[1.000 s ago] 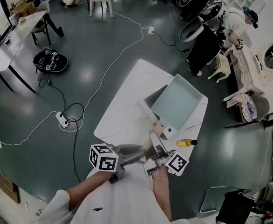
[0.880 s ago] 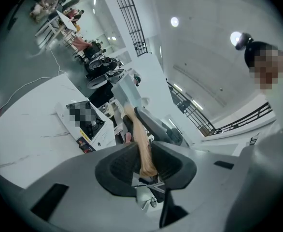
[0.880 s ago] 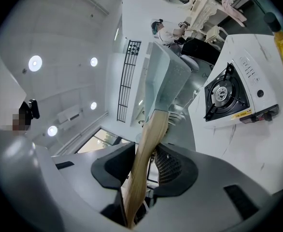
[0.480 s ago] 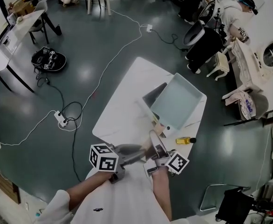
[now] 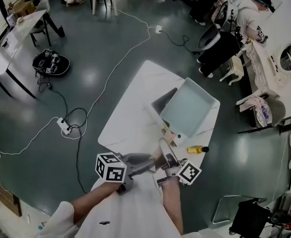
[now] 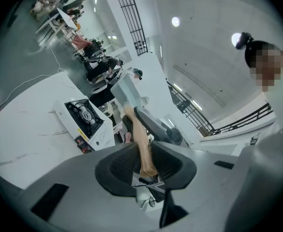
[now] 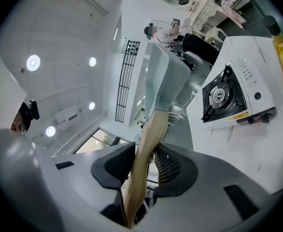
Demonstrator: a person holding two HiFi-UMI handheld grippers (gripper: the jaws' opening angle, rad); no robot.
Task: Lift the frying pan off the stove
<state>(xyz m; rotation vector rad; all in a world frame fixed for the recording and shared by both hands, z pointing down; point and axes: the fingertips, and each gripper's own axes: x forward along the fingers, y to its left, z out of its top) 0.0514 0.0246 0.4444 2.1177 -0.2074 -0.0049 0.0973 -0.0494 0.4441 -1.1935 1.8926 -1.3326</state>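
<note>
Left tongs [image 6: 145, 163]: clamped on the wooden handle [image 6: 142, 146] of the frying pan, one pad on each side of it, close to the handle's near end
Right tongs [image 7: 146, 170]: also clamped on the same wooden handle, which runs up between the two pads toward the pan body
Tongs together: in the head view the two meet at the near edge of the desk [image 5: 130, 118], the left one reaching in from the left and the right one from below
Frying pan [image 5: 189, 108]: square, pale blue-grey, with raised walls; held in the air by its handle and tilted, its body off the stove
Stove [image 7: 228, 98]: white single-burner unit standing on the desk; its black burner and pan supports are bare in both gripper views
Pan against stove: from the head view the pan hangs over the stove's far part; the gripper views show it apart from the burner
Oil bottle [image 7: 282, 57]: yellow with a dark cap, lying on the desk just beside the stove's knob side
Desk: white, marbled top
</note>
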